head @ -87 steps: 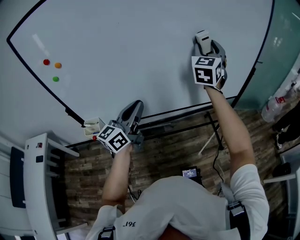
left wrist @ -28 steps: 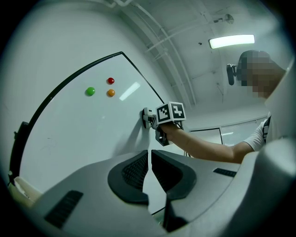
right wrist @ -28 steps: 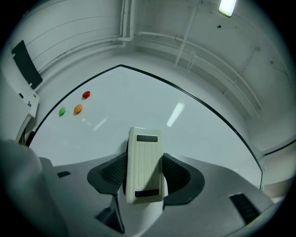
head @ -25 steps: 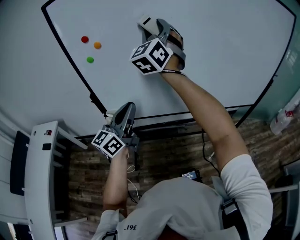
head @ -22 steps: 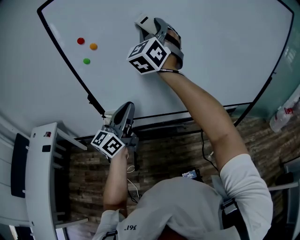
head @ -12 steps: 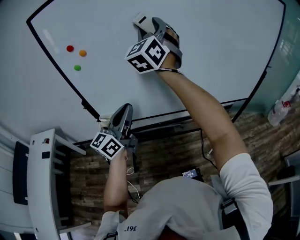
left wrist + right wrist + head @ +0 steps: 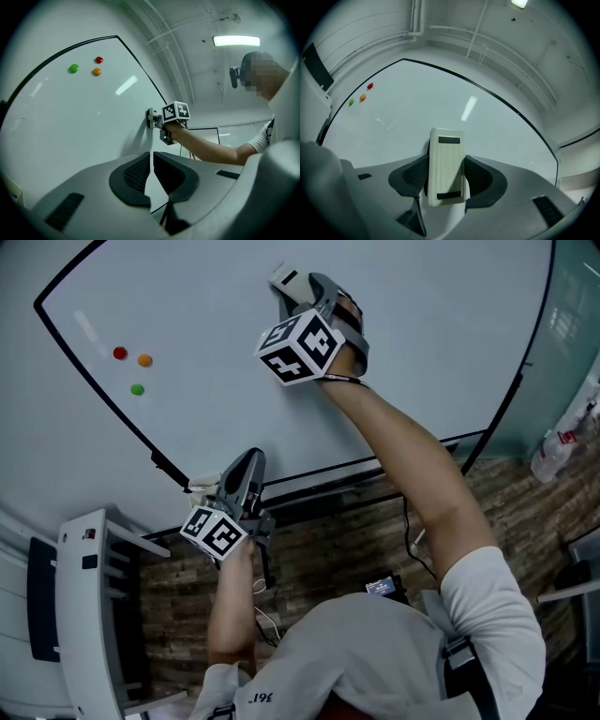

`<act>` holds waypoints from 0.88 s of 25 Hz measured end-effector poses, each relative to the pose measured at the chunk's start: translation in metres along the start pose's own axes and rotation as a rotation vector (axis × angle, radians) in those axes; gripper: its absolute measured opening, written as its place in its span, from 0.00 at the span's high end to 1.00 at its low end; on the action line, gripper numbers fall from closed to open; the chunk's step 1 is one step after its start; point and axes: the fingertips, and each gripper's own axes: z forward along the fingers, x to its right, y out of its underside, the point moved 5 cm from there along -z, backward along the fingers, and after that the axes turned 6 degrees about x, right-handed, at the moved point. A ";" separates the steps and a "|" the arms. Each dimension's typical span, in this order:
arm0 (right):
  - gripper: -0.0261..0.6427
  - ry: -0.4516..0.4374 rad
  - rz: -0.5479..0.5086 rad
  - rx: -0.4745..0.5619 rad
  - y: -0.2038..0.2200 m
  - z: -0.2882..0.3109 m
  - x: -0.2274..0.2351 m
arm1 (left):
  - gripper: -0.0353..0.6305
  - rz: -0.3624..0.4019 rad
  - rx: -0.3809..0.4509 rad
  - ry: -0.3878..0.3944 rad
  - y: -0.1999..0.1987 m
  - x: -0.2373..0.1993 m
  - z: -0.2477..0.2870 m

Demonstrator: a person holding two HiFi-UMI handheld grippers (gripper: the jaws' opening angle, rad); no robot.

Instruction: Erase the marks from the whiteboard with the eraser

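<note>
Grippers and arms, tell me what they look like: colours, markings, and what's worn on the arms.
The left gripper and right gripper are grey moulded shells with curved jaws lined by dark textured pads. Each carries a white cube printed with black square markers. The person wears a white short-sleeved shirt, so both forearms are uncovered.

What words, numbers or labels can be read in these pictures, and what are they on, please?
"361": on the shirt, seen upside down in the head view; this is the likely reading.
Red label on the bottle: too small to read.
Lit screen on the floor: too blurred to read.
Nothing else carries legible text.
</note>
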 end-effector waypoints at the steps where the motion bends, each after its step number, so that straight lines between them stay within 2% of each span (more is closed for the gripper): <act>1: 0.58 0.001 0.002 -0.001 0.002 0.000 0.004 | 0.93 -0.001 -0.002 0.003 0.001 0.002 0.003; 22: 0.58 0.066 0.034 -0.049 0.074 -0.011 0.106 | 0.93 -0.005 -0.045 0.054 0.038 0.042 0.062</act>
